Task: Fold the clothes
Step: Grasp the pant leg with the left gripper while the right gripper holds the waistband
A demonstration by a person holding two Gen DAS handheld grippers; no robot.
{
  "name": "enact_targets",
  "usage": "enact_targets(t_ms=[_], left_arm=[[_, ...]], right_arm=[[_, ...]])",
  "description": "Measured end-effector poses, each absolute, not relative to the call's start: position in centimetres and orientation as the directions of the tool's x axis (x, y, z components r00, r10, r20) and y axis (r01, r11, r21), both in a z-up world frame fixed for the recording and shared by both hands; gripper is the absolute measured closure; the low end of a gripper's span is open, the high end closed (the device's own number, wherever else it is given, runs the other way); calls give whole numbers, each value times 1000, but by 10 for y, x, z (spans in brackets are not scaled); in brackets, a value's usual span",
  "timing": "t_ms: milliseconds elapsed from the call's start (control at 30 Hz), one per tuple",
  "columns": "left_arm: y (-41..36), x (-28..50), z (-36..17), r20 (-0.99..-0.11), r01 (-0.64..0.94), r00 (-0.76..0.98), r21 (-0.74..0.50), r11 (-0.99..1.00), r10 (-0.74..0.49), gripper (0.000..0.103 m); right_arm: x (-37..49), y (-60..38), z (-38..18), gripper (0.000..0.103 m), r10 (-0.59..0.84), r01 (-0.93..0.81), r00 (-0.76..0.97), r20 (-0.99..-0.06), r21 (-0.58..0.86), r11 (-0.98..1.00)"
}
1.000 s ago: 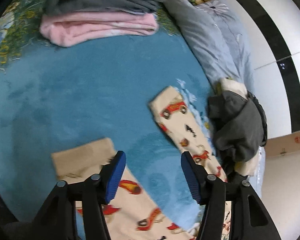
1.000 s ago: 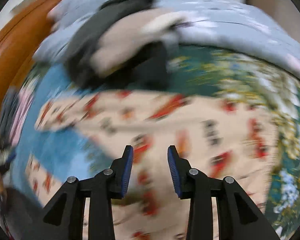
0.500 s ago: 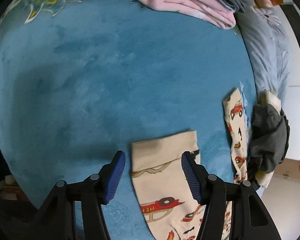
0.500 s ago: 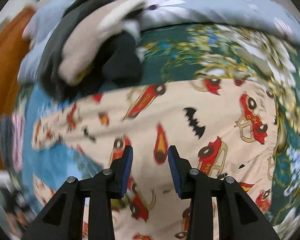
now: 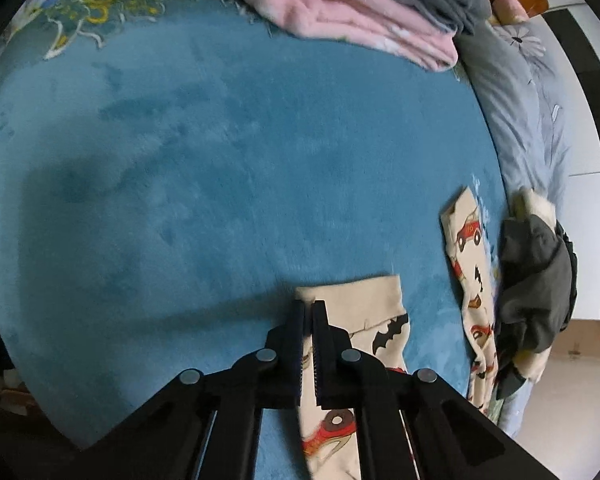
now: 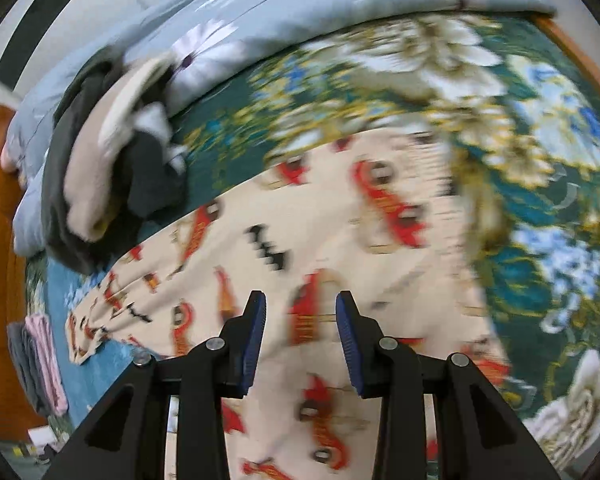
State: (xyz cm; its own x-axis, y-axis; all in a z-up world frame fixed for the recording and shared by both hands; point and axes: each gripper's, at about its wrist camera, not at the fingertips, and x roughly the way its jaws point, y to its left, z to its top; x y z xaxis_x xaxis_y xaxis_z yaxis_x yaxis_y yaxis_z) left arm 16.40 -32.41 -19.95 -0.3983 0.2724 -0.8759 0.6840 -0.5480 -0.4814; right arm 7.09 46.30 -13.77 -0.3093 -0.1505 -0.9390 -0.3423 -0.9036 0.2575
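Two trouser legs of the car-print pyjama pants (image 5: 354, 308) lie spread on the blue blanket (image 5: 220, 160) of the bed. My left claw (image 5: 308, 308) is clenched on the near leg's hem, which runs off toward three o'clock from my fingertips; the other leg stretches from one to four o'clock, beside the dark heap of clothes (image 5: 536, 280). My right claw (image 6: 300, 312) hangs released over the broad seat of the pants, their long axis running toward nine o'clock. I judge my left is nearer to lead the fold.
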Motion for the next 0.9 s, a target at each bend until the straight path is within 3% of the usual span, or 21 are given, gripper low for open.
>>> enact_targets(t_ms=[133,200,300,433,600,700,733,767,800,900], left_arm=[[-325,166,-196,-873,681,-408,-486,-548,267,99],[-325,167,-195,-870,678,-412,-491,-547,270,99],[-324,166,-192,-866,671,-417,-497,-549,275,99],[-321,165,-188,-860,664,-427,-508,-548,279,99],[-317,164,-182,-852,653,-441,-520,-551,282,99],[-315,164,-178,-847,646,-449,-528,-552,284,99],[-314,164,-176,-845,643,-452,-530,-552,285,99],[-313,163,-175,-844,641,-454,-532,-553,285,99],[-313,164,-172,-839,639,-465,-540,-548,283,99],[-312,167,-160,-820,633,-504,-565,-530,272,99]], right_arm=[[102,504,-131,65,-90,-407,-309,-947,217,-887],[123,526,-133,51,-66,-442,-301,-951,201,-874],[150,557,-149,50,-30,-553,-258,-966,173,-815],[177,582,-183,50,-138,-673,-244,-960,270,-688],[187,578,-208,50,-266,-705,-290,-919,393,-590],[188,575,-215,49,-273,-731,-294,-916,400,-553],[189,576,-215,51,-273,-739,-300,-914,404,-540],[190,576,-214,66,-275,-744,-306,-911,409,-529],[189,575,-214,88,-290,-739,-310,-905,421,-526],[186,572,-208,94,-314,-729,-310,-898,436,-528]])
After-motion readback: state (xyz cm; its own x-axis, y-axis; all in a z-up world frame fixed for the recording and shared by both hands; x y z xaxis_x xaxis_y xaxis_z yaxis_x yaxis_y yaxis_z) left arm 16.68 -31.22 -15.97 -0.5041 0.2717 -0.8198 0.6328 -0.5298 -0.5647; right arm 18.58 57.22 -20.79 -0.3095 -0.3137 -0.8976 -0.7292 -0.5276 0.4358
